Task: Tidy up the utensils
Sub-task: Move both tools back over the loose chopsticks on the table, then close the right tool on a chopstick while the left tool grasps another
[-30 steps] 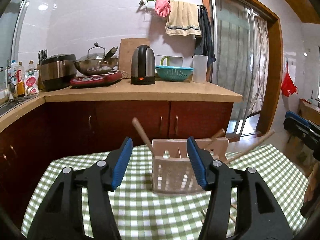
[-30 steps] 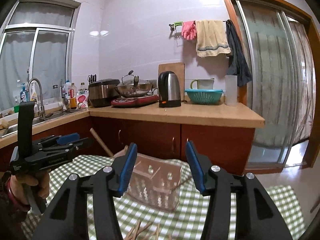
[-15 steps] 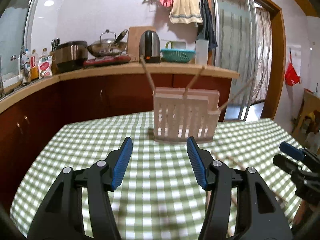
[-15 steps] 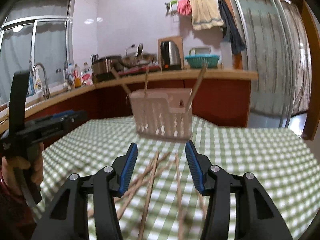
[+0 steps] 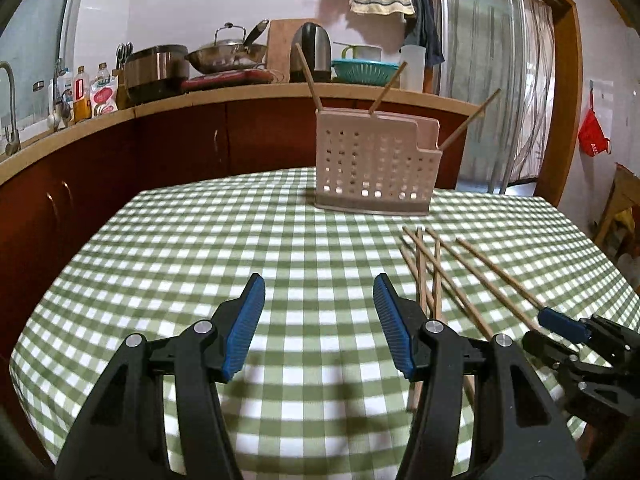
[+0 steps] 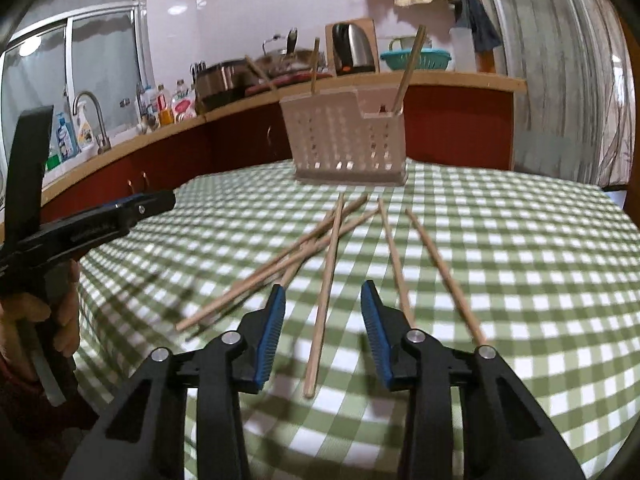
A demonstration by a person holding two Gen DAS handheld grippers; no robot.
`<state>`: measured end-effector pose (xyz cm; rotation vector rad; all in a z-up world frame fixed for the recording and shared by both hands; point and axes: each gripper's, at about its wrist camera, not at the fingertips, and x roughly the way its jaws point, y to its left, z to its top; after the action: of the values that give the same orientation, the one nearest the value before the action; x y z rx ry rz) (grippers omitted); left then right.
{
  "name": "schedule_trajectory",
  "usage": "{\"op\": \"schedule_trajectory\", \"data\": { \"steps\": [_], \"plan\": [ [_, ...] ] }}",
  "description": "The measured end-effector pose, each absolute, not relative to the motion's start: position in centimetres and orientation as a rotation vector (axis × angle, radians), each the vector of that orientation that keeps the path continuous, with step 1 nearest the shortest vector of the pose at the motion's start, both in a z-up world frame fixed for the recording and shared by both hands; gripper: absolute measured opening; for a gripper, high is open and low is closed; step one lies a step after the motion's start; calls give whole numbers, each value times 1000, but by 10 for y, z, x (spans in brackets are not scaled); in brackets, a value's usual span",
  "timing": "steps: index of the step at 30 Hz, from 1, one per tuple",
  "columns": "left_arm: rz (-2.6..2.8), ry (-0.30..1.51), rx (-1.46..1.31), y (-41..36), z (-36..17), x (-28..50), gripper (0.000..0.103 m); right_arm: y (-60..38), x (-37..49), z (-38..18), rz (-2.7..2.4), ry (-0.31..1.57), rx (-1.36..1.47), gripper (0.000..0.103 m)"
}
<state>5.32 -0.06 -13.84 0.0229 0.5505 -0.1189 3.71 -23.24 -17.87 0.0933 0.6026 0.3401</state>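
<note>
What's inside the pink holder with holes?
Three wooden chopsticks stick up out of the utensil holder, leaning different ways. Their lower ends are hidden behind its wall, so the bottom cannot be seen.

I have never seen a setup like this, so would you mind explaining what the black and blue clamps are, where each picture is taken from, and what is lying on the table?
There is no robot here: a person holds one hand-held gripper in each hand, each a black clamp with two blue-padded fingers. A fisheye camera sits on each and looks forward along its fingers. One picture comes from the left hand-held gripper, the other from the right hand-held gripper. Both are open and hold nothing. On the green checked tablecloth stands a pale perforated utensil holder with a few chopsticks already standing in it. More loose chopsticks lie scattered in front of it, one directly between the right gripper's fingers. A kitchen counter runs behind.
</note>
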Motion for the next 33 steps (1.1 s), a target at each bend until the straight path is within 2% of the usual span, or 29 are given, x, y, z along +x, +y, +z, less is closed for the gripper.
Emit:
{"op": "schedule_trajectory", "data": {
  "steps": [7, 15, 33],
  "plan": [
    [-125, 575, 22, -2, -148, 49, 55, -227, 39, -196, 349, 688, 83, 27],
    [-145, 594, 29, -9, -157, 48, 55, -228, 41, -203, 331, 740, 85, 8],
    [-241, 679, 85, -41, -184, 52, 52, -245, 42, -204, 303, 746, 125, 7]
  ]
}}
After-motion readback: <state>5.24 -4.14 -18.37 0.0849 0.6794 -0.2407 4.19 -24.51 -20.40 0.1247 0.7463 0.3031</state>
